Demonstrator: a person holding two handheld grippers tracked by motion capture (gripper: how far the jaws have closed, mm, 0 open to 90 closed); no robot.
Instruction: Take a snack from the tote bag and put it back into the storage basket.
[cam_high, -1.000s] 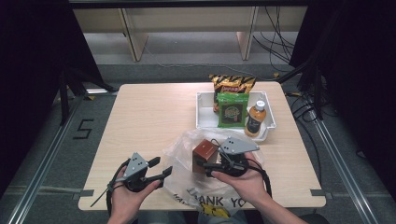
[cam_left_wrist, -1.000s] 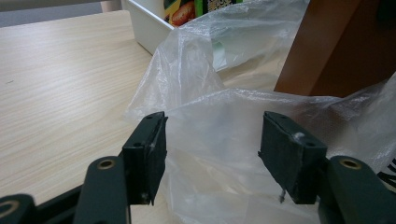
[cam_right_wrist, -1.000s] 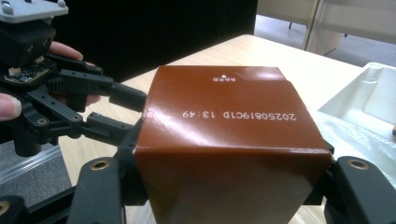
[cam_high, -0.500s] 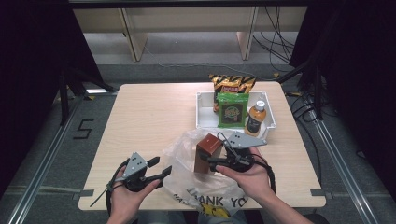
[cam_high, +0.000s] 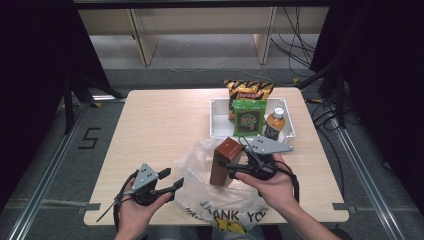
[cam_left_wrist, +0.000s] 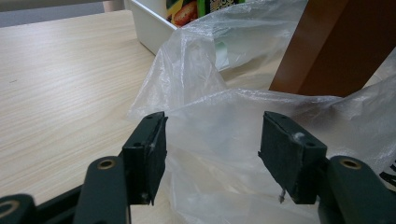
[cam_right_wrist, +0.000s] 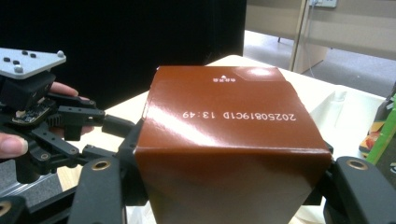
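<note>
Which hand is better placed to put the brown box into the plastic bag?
Right: the right gripper already clamps the brown box above the plastic bag; the left gripper is open at its edge.

A glossy reddish-brown cardboard box (cam_high: 226, 161) with white printed digits; clear crinkled plastic bag (cam_high: 220, 200) with black lettering; pale wood-grain desk (cam_high: 160, 125); white tray (cam_high: 218, 120).

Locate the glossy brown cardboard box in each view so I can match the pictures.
High view: brown cardboard box, lower centre, upright over the clear plastic bag, clamped by the right gripper.
Left gripper view: upper right corner, behind the bag.
Right gripper view: centre foreground, between the jaws.
Shared landmark: white plastic tray.
</note>
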